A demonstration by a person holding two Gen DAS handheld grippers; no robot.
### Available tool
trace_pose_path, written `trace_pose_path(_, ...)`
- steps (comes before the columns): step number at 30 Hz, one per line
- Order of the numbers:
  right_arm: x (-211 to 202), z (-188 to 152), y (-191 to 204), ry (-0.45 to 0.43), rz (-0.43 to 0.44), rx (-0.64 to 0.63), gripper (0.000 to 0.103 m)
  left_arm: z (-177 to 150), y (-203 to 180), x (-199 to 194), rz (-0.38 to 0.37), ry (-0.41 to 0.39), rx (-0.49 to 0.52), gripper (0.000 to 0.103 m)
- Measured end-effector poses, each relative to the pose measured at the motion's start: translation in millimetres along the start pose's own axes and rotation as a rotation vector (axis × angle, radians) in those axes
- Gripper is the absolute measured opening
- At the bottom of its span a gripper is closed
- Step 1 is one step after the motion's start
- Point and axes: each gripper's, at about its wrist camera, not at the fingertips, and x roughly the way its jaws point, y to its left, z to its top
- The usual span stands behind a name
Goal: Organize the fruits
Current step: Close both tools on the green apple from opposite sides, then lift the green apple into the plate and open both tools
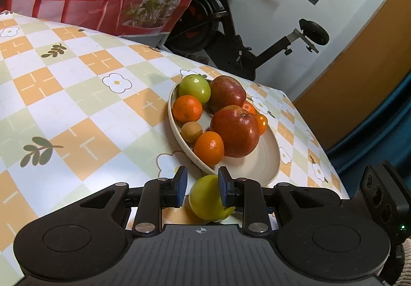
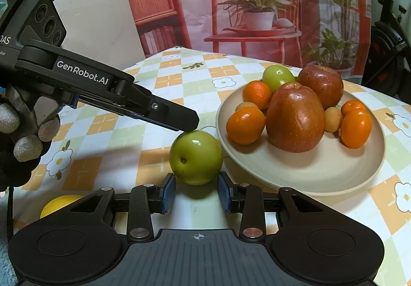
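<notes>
Two black grippers meet at one loose green fruit (image 2: pixel 195 157). It is round, smooth and shiny, with a little dimple on its side. It sits on the table, just beside the near rim of the plate (image 2: pixel 308 178), not on it.

The left gripper (image 2: pixel 190 123) reaches in from the left, held by a hand (image 2: pixel 23 132) in a knit glove. Its jaws are pulled in close, with only a thin gap. Its tip touches the top of the green fruit. I cannot tell if it pinches the fruit.

The right gripper (image 2: pixel 196 177) comes in low from the front. Its blue pads (image 2: pixel 168 193) stand a little apart. The fruit sits just ahead of them, with the pad tips next to its lower sides. Nothing lies between the pads themselves.

The plate is round, flat and cream, with a dull, smooth face. On it sit two big dark red apples (image 2: pixel 295 119) with shiny, spotty skin. Four small glossy oranges (image 2: pixel 245 125) sit around them. One more green fruit (image 2: pixel 277 76) sits at the back. Two tiny tan balls (image 2: pixel 333 119) look rough and dull.

The tablecloth (image 2: pixel 179 73) is smooth, with orange, green and white squares and flowers. A round yellow thing (image 2: pixel 59 203) peeks out at the near left.
</notes>
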Motion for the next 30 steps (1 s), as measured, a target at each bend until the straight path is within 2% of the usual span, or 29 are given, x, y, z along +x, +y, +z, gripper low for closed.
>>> trace_pose_path(14,1,-2,5,-0.017,-0.019,-0.018,0.034,-3,-4,-2,-0.021,0.001,-0.004,0.027)
trace_pose_path(20,-11,-4,4,-0.06,-0.01,-0.001,0.034,-1,-11,-5,-0.03,-0.006,0.0,0.027)
trace_pose_path(30,-35,-5,-9,-0.141,-0.02,0.035,0.034,11,-39,-4,-0.019,-0.015,0.063,0.027)
